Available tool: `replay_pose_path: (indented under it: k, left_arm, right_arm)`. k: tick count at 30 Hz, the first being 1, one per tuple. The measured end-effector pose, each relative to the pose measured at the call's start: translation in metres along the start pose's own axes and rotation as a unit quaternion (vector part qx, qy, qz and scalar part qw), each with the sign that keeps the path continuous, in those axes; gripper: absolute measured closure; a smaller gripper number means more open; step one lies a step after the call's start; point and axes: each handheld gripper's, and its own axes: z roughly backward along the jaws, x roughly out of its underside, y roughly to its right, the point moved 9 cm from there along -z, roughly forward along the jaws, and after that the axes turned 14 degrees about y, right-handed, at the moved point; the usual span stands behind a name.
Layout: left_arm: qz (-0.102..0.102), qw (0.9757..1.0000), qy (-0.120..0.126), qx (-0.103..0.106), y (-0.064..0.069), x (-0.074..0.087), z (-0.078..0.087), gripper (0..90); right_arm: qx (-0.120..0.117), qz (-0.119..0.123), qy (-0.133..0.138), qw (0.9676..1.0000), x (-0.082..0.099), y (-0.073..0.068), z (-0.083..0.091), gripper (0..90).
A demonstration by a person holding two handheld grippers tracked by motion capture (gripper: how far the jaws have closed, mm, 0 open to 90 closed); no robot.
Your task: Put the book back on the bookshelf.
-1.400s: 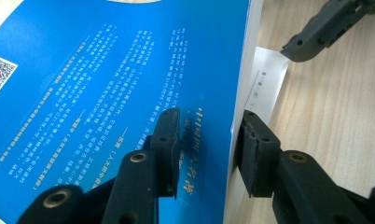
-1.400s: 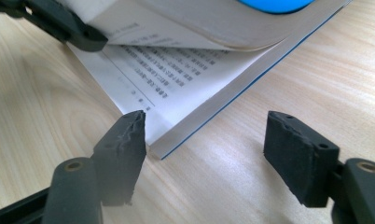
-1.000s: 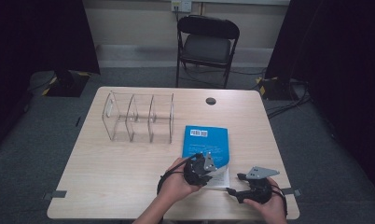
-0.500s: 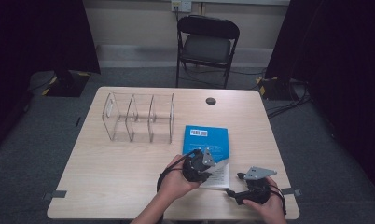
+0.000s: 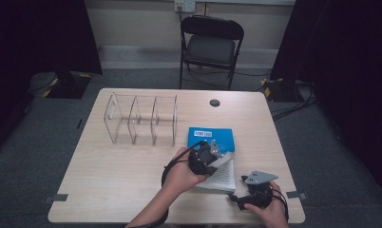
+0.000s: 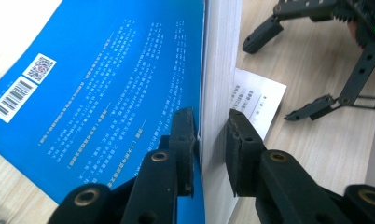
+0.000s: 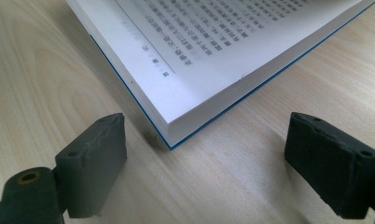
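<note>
Left gripper view gives me the clearest read: the blue book (image 6: pixel 106 79) has its cover and a wad of pages lifted, and my left gripper (image 6: pixel 209 140) has its jaws clamped on that lifted part, one pad against the blue back cover with its barcode, the other against the white page edges. Behind it I can see a printed page (image 6: pixel 255 100) lying flat on the pale wood.

From the high view, the book (image 5: pixel 210 137) lies on the counter (image 5: pixel 108 190) toward the near right, just right of a clear acrylic divider rack (image 5: pixel 141 118) that stands empty-handed near the middle left. The left gripper (image 5: pixel 213 154) sits over the book's near half, with my hand (image 5: pixel 179 173) wrapped round its body.

My right gripper (image 5: pixel 236 197) rests low at the near right edge of the counter, just beside the book's near corner. In the right gripper view its jaws stand wide apart, having just been opening, with nothing pinched between them; the book's corner (image 7: pixel 176 126) lies ahead of the pads, its open page blurred.

Farther off, a small dark round cap (image 5: pixel 214 102) sits in the counter's far edge, and a black folding chair (image 5: pixel 210 45) stands beyond it.
</note>
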Motion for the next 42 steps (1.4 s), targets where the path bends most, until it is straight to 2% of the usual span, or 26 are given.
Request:
replay_pose_path:
  k: [12, 21, 31, 33, 35, 37, 42]
  left_arm:
    - [0.013, 0.9999, -0.003, -0.001, -0.003, -0.007, 0.003, 75.2]
    - [0.017, 0.9998, -0.005, -0.004, -0.005, -0.010, 0.005, 75.3]
    - [0.016, 0.9998, -0.007, -0.004, -0.004, -0.010, 0.006, 75.2]
    - [0.015, 0.9998, -0.010, -0.002, -0.003, -0.008, 0.005, 75.1]
    - [0.015, 0.9999, -0.007, 0.001, -0.002, -0.007, 0.003, 74.9]
    - [0.015, 0.9999, -0.005, 0.000, -0.001, -0.008, 0.003, 74.8]
    - [0.020, 0.9998, -0.003, -0.006, -0.003, -0.012, 0.005, 75.1]
  right_arm:
    - [0.016, -0.005, 0.001, 0.9999, -0.003, -0.006, -0.006, 12.0]
    - [0.047, -0.020, -0.001, 0.9987, -0.009, -0.008, -0.016, 11.9]
    - [0.051, -0.032, 0.004, 0.9982, -0.009, -0.008, -0.015, 15.2]
    - [0.045, -0.045, 0.007, 0.9980, -0.010, -0.008, -0.012, 20.3]
    - [0.025, -0.067, 0.012, 0.9974, -0.012, -0.008, -0.009, 29.5]
    - [0.022, -0.071, 0.014, 0.9971, -0.012, -0.007, -0.007, 29.6]
    - [0.027, -0.063, 0.018, 0.9975, -0.013, -0.007, -0.007, 27.2]
